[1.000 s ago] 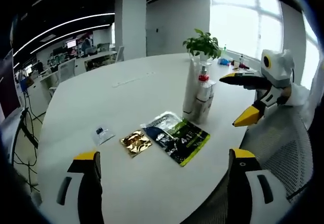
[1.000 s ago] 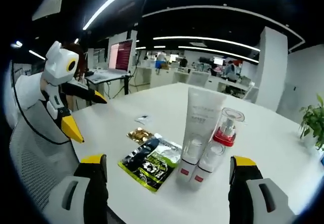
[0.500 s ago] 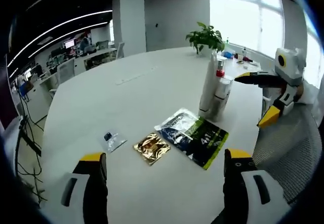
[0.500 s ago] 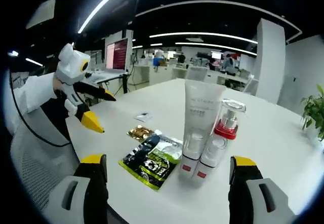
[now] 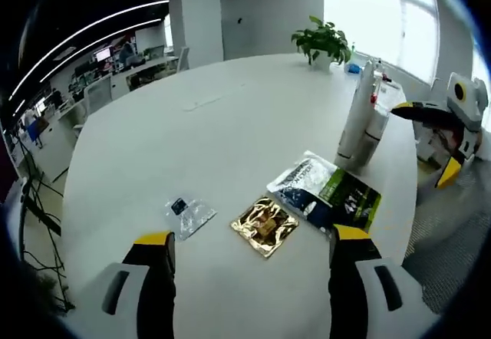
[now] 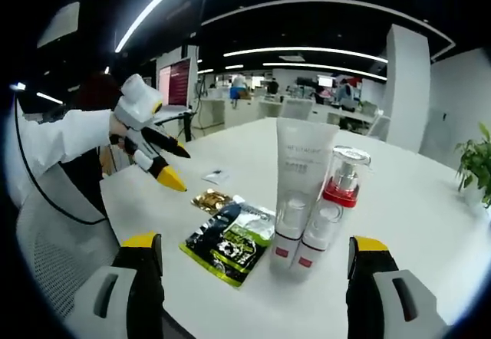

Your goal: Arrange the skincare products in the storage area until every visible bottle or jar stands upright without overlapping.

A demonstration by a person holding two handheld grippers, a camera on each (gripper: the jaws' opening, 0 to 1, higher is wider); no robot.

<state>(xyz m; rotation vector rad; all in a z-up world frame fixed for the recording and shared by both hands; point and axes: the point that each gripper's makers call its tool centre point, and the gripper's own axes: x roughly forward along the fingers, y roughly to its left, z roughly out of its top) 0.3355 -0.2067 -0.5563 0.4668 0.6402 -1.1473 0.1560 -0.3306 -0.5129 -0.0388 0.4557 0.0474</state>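
On the round white table (image 5: pixel 153 124) one tall white tube (image 6: pixel 301 178) is seen standing upright on its cap, with one pump bottle (image 6: pixel 331 208) bearing a red collar and clear cap standing upright just beside it, the two touching or nearly so. Small white bottles appear in front of them in the right gripper view; their number cannot be told.

Three flat sachets are counted on the tabletop: one large dark green and black sachet (image 5: pixel 326 193) lying flat near the base of the tube, one gold foil sachet (image 5: pixel 265 226) just beside it, and one small clear sachet (image 5: pixel 186 214) set apart from the gold one. The large sachet's corner comes close to the standing items; contact cannot be told.

The left gripper (image 5: pixel 245 251) is held above the table with its two yellow-tipped jaws spread wide, nothing between them; the gold sachet lies beyond the gap. The right gripper (image 6: pixel 249 251) is likewise released, jaws wide apart and bare, facing the tube and pump bottle.

One potted plant (image 5: pixel 324 41) stands at the far side of the table. A white sleeve (image 6: pixel 54 139) is seen behind the left gripper in the right gripper view.
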